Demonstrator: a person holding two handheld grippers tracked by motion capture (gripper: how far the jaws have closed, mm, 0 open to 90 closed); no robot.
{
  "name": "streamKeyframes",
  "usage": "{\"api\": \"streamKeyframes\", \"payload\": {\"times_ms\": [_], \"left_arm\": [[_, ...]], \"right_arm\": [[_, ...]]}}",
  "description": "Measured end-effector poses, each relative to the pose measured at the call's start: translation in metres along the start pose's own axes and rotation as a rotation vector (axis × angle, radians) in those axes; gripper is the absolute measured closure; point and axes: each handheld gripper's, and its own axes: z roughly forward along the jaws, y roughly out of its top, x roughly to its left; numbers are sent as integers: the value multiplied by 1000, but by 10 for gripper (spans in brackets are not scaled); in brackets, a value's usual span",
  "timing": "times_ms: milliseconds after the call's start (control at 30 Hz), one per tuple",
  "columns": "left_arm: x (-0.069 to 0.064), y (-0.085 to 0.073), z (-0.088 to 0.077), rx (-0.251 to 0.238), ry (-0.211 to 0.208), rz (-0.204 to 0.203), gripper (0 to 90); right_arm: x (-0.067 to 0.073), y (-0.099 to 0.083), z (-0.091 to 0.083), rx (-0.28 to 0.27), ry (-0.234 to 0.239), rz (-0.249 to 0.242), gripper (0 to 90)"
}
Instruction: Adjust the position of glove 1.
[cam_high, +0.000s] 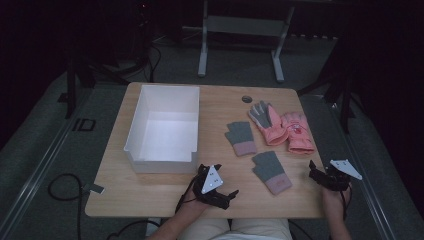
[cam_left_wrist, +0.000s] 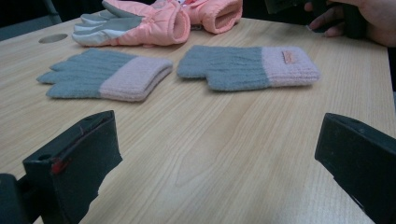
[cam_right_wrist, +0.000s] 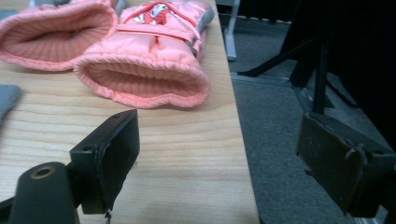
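Observation:
Two grey knit gloves with pink cuffs (cam_high: 240, 137) (cam_high: 270, 171) lie flat on the wooden table (cam_high: 150, 192). Beyond them rest two padded pink ski gloves (cam_high: 267, 122) (cam_high: 298, 132). My left gripper (cam_high: 231, 197) sits low at the table's near edge, open with nothing in it, facing the grey gloves (cam_left_wrist: 107, 74) (cam_left_wrist: 247, 67). At the near right corner my right gripper (cam_high: 312, 171) is also open, its jaws wide apart in front of the pink glove's cuff (cam_right_wrist: 144, 74) without touching it.
A white open box (cam_high: 162, 127) stands on the left half of the table. The table's right edge (cam_right_wrist: 238, 140) runs between my right jaws, with grey floor (cam_right_wrist: 275, 140) beyond. A small round hole (cam_high: 247, 99) is near the far edge.

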Motion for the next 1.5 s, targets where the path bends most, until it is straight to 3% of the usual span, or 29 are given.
{"api": "streamKeyframes", "payload": {"times_ms": [167, 400, 467, 567, 833, 1067, 1200, 1300, 1367, 1433, 1467, 1500], "left_arm": [[1, -2, -4, -12, 4, -25, 0], [0, -3, -7, -29, 30, -21, 0], [0, -3, -7, -34, 44, -29, 0], [0, -3, -7, -31, 40, -29, 0], [1, -4, -8, -45, 32, -38, 0], [1, -3, -8, -38, 30, -36, 0], [1, -4, -8, -40, 32, -35, 0], [1, -4, -8, -41, 30, -36, 0], [1, -4, -8, -43, 31, -36, 0], [1, -4, -8, -42, 30, -36, 0], [1, -4, -8, -42, 30, -36, 0], [1, -4, -8, -41, 29, -35, 0]], "right_arm": [[1, 1, 1, 23, -17, -7, 133], [2, 1, 3, 68, -32, -1, 130], [3, 3, 2, 88, -14, 10, 130], [7, 6, 2, 109, -28, -3, 130], [7, 16, 2, 159, 9, -2, 128], [14, 29, -4, 164, 70, 8, 119], [26, 45, -9, 138, 101, -24, 135], [38, 64, -2, 222, 228, -2, 133], [47, 69, 2, 226, 267, -4, 127], [59, 74, 5, 222, 287, -51, 118], [59, 74, 5, 222, 287, -51, 118], [70, 78, 8, 222, 322, -65, 135]]}}
